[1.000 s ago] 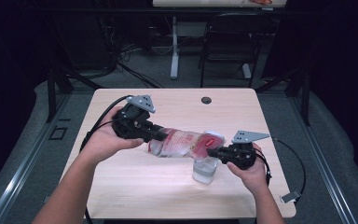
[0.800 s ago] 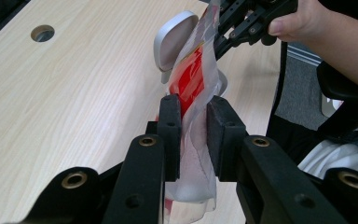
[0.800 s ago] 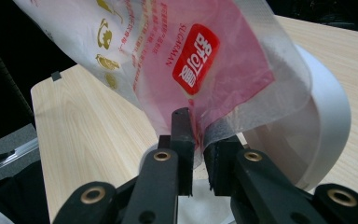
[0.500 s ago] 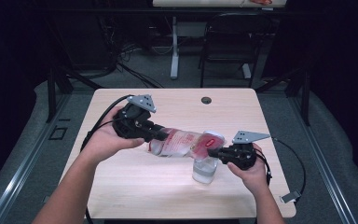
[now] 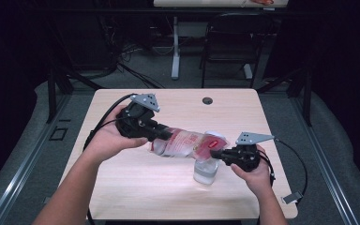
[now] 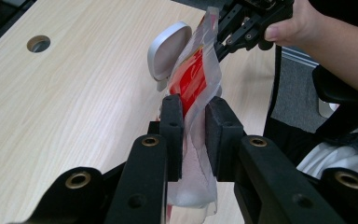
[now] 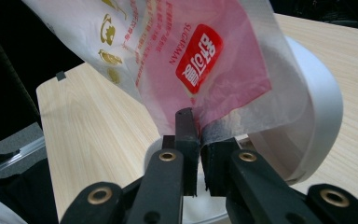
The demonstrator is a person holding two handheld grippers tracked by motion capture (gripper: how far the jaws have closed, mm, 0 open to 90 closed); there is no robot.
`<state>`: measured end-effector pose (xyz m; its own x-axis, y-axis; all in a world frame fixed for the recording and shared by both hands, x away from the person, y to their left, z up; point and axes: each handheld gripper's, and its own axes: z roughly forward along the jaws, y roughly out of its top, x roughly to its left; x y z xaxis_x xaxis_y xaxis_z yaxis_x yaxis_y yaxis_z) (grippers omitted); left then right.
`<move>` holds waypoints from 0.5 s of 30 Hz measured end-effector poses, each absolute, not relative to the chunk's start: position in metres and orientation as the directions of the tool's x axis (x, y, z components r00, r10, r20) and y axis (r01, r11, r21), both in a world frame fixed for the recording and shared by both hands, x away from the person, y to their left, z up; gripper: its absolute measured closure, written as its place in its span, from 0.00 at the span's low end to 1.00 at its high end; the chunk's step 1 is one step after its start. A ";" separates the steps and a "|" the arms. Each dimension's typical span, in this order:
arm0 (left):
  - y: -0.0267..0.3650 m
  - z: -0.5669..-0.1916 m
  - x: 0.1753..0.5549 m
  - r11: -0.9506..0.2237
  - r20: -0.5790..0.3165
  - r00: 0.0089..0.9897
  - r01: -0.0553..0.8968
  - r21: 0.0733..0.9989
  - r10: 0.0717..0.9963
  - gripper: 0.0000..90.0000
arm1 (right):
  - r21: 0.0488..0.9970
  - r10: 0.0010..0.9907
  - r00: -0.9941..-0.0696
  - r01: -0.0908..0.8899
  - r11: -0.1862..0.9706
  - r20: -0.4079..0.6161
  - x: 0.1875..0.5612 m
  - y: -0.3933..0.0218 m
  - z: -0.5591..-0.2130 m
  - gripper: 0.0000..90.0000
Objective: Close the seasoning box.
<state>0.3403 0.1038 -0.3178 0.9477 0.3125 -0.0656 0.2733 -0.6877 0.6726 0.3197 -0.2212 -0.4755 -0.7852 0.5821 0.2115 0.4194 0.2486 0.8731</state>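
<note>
A clear plastic bag (image 5: 183, 143) with pink and red print and white contents hangs lengthwise above the table between both grippers. My left gripper (image 5: 161, 133) is shut on its left end; in the left gripper view the pads (image 6: 172, 130) squeeze the bag (image 6: 193, 84). My right gripper (image 5: 217, 153) pinches the bag's right edge (image 7: 191, 60) between its pads (image 7: 186, 140). Both pairs of jaws have just been closing further on the bag. A clear jar (image 5: 205, 171) stands under the bag's right end with its pale hinged lid (image 6: 168, 49) flipped up.
The pale wooden table (image 5: 136, 183) has a round cable hole (image 5: 207, 100) near its far edge. Cables trail off both sides. A small clip (image 5: 288, 198) lies at the front right corner. A chair and table legs stand beyond the far edge.
</note>
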 end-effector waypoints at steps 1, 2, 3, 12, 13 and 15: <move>0.103 -0.318 0.340 -0.686 -0.066 0.947 0.275 0.674 0.314 0.87 | 0.872 0.583 -0.785 0.419 0.253 0.209 0.320 -0.221 -0.476 0.96; 0.103 -0.318 0.341 -0.687 -0.066 0.948 0.274 0.673 0.313 0.87 | 0.870 0.582 -0.787 0.418 0.261 0.203 0.319 -0.221 -0.476 0.96; 0.103 -0.317 0.341 -0.688 -0.065 0.948 0.272 0.673 0.312 0.87 | 0.869 0.583 -0.787 0.419 0.263 0.202 0.319 -0.221 -0.476 0.96; 0.098 -0.316 0.342 -0.687 -0.065 0.951 0.265 0.677 0.303 0.87 | 0.867 0.588 -0.783 0.422 0.265 0.201 0.318 -0.223 -0.477 0.95; 0.098 -0.316 0.342 -0.687 -0.066 0.951 0.265 0.677 0.302 0.87 | 0.867 0.588 -0.783 0.423 0.265 0.202 0.317 -0.223 -0.477 0.95; 0.097 -0.316 0.343 -0.691 -0.062 0.953 0.260 0.674 0.297 0.87 | 0.865 0.589 -0.783 0.423 0.269 0.200 0.317 -0.223 -0.477 0.95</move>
<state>0.3426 0.0970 -0.3159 0.9528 0.2972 -0.0623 0.2597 -0.6911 0.6745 0.3170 -0.2234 -0.4768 -0.7831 0.5888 0.2000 0.4230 0.2686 0.8654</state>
